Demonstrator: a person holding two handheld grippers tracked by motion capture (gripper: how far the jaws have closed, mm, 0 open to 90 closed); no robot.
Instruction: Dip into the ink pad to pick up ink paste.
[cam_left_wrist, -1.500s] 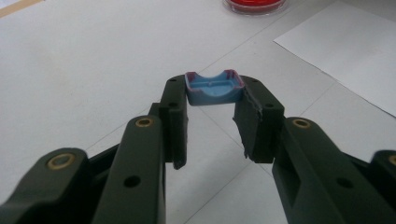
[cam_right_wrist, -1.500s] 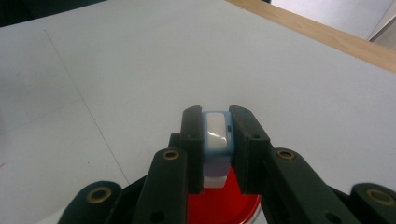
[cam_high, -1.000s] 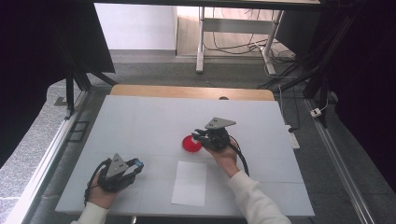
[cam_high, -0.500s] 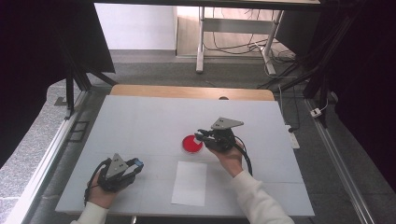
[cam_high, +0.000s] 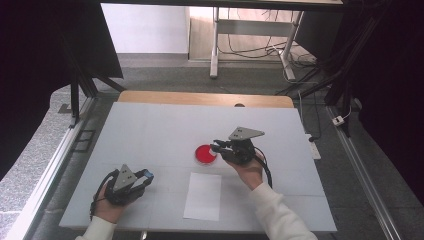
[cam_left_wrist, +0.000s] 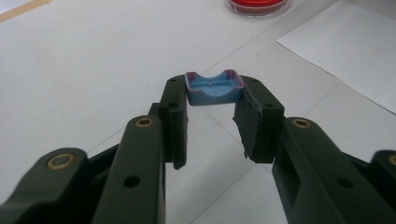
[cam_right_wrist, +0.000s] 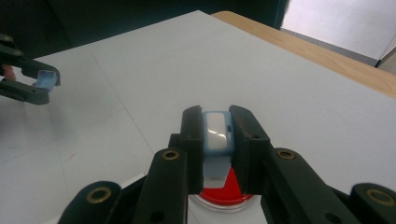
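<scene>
The right gripper (cam_high: 216, 147) has lifted off the red dish (cam_high: 205, 154), fingers clenched on a pale-blue stamp (cam_right_wrist: 217, 130); left gripper (cam_high: 148, 175) grasps its blue cap (cam_left_wrist: 214, 87).

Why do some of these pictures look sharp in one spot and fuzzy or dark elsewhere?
In the left gripper view the blue cap is crisp, while the near black arms and the red dish at the top edge go soft. In the right gripper view a bright glare sits on the pale blue stamp, and the room behind the table is dark. In the high view the corners fall into deep shadow; the white table is evenly lit.
</scene>
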